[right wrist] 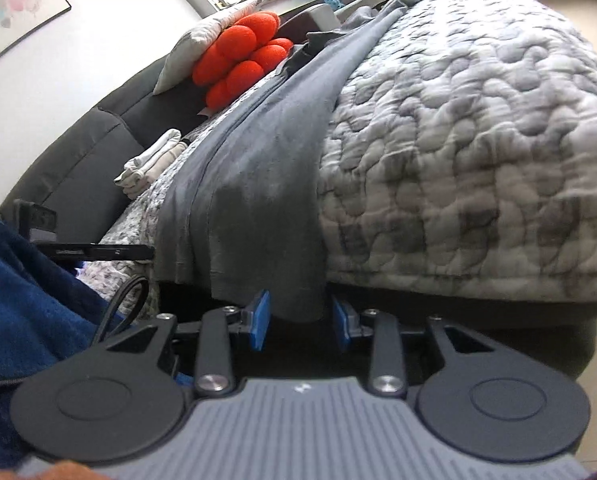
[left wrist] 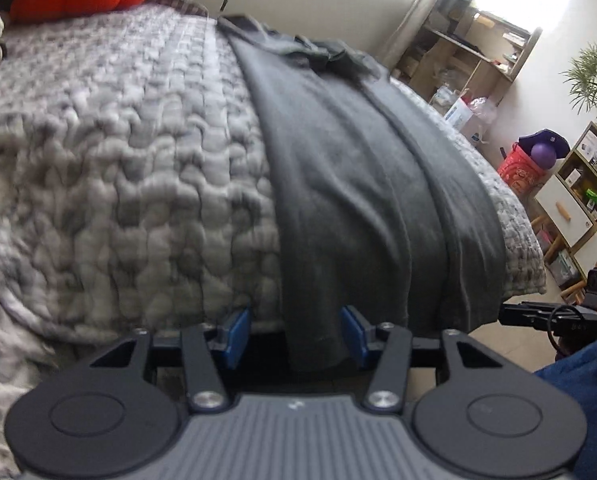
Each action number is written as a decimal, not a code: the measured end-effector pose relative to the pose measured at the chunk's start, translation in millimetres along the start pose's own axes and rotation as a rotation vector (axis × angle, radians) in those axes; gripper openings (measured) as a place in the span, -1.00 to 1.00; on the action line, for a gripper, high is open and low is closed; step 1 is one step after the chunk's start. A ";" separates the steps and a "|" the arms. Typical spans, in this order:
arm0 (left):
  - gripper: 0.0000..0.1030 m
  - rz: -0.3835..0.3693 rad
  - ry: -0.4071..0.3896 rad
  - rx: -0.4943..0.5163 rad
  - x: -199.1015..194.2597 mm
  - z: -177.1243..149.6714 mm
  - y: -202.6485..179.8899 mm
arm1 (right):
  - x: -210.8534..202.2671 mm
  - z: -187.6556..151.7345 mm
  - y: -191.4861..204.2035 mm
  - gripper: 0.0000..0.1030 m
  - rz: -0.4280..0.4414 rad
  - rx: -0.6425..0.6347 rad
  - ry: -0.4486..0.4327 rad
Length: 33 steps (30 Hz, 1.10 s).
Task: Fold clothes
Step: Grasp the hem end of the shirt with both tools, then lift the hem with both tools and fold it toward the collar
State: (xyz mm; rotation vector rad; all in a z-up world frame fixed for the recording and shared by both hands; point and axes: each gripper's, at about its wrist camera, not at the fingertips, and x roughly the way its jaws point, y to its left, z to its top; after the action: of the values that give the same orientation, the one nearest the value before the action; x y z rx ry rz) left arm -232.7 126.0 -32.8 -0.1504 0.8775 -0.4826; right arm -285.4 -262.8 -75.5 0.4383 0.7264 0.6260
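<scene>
Garment point(left wrist: 362, 184) hem on quilt point(left wrist: 118, 168) | left claw point(left wrist: 296, 336) spread | right claw point(right wrist: 298, 326) spread – hem between

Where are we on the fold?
Done: the grey garment lies lengthwise on the quilt, its long sides already folded inward. In hand: its near hem hangs over the bed edge between the open jaws of the left claw and right claw; neither has closed. Left: grip the hem and fold it toward the far end.

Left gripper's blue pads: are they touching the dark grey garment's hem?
Apart. In the left wrist view the open left gripper straddles the dark grey garment, with dark gaps showing between the hem and each blue pad.
</scene>
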 end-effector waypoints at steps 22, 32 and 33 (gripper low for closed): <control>-0.87 -0.071 -0.022 0.039 1.1 -14.2 -12.3 | -3.6 8.8 31.7 -0.84 0.084 -0.193 0.018; -0.87 -0.046 -0.050 0.030 -10.7 -13.0 -12.5 | -18.3 2.9 35.6 -0.84 0.073 -0.209 -0.026; -0.87 -0.047 -0.056 0.030 -12.7 -11.1 -13.2 | -20.9 4.1 37.6 -0.85 0.074 -0.216 -0.033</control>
State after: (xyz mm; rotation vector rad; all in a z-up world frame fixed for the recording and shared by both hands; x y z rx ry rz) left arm -252.6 121.0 -26.8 -0.1563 0.8131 -0.5326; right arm -308.5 -249.7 -41.5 0.2762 0.6055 0.7571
